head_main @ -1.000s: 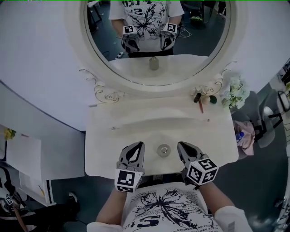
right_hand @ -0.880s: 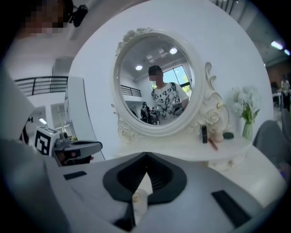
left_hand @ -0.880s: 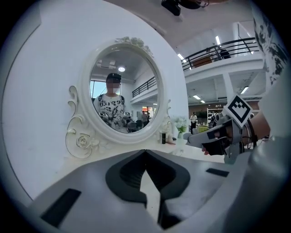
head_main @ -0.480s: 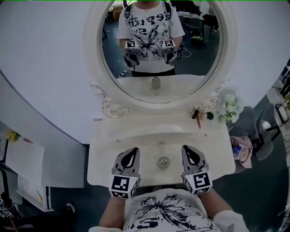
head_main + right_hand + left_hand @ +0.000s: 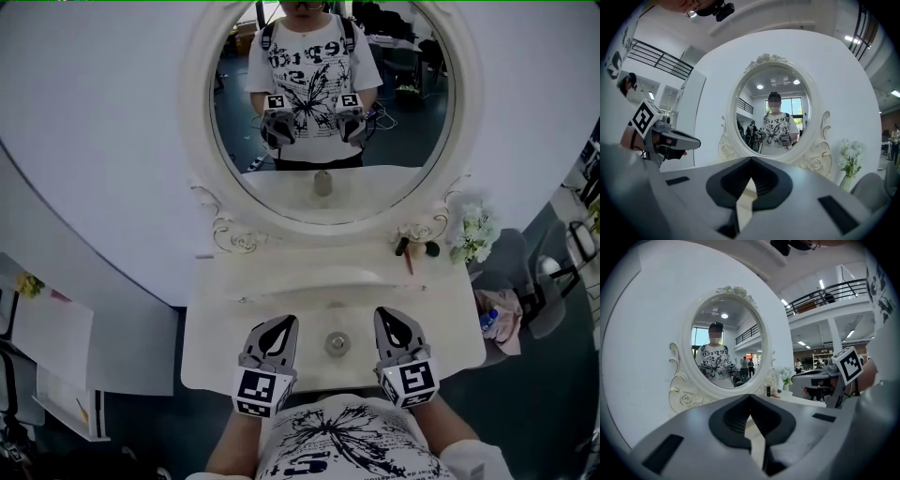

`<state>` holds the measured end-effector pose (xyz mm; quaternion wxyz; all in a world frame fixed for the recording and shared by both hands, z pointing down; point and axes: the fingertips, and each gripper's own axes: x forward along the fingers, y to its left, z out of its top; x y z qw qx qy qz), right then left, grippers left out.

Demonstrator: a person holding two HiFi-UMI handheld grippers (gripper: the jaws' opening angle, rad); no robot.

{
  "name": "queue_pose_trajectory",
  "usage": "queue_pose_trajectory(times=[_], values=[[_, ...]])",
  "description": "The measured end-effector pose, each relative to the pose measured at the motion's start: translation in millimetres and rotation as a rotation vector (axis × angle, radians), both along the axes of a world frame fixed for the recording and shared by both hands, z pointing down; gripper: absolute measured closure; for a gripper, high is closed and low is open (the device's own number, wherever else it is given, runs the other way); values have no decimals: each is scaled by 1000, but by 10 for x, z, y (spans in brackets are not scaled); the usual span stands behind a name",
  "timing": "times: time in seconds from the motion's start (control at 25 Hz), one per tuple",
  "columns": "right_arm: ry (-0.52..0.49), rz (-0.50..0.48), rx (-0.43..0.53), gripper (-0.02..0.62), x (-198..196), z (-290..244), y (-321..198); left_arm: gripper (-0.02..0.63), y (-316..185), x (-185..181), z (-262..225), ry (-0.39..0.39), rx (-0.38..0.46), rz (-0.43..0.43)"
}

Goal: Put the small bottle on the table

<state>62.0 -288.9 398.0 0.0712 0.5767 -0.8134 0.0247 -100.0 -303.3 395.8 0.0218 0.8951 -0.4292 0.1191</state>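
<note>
Head view: white table [image 5: 220,323] stands against a wall, with an oval mirror [image 5: 422,141] in an ornate white frame above it.

Bottle [image 5: 337,343]: upright on the table, near the front edge and about centred. It is seen from above as a small round top. Its reflection shows low in the mirror, pale and short.

Left gripper [image 5: 282,326]: at the front edge, just left of the bottle, tips pointing toward the mirror. It does not touch the bottle. In the left gripper view the jaws [image 5: 750,398] are clenched tip to tip, with nothing between them.

Right gripper [image 5: 388,321]: at the front edge, just right of the bottle and clear of it, roughly level with the left one. In the right gripper view the jaws [image 5: 751,160] are closed together and empty.

The bottle sits between the two grippers, in neither grip.

Back right of the table, near the mirror frame: two small dark items [image 5: 404,246] and a thin reddish stick [image 5: 409,262]; type cannot be told. White flowers [image 5: 476,232] are at the right rear corner.

The mirror shows the person [image 5: 309,56] in a printed white shirt, holding both grippers at waist height.
</note>
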Motion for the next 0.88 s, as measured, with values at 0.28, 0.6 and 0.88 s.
queue_pose_trajectory(times=[0.28,0.6,0.88], values=[[24,4,2,579,-1,-10,19,586,22,40,-13,-20,12,10],[36,-6,14,580,-19,-33,41,586,28,84,-9,1,1,1],[31,-12,7,578,-24,10,10,586,-7,153,-7,23,-4,7]])
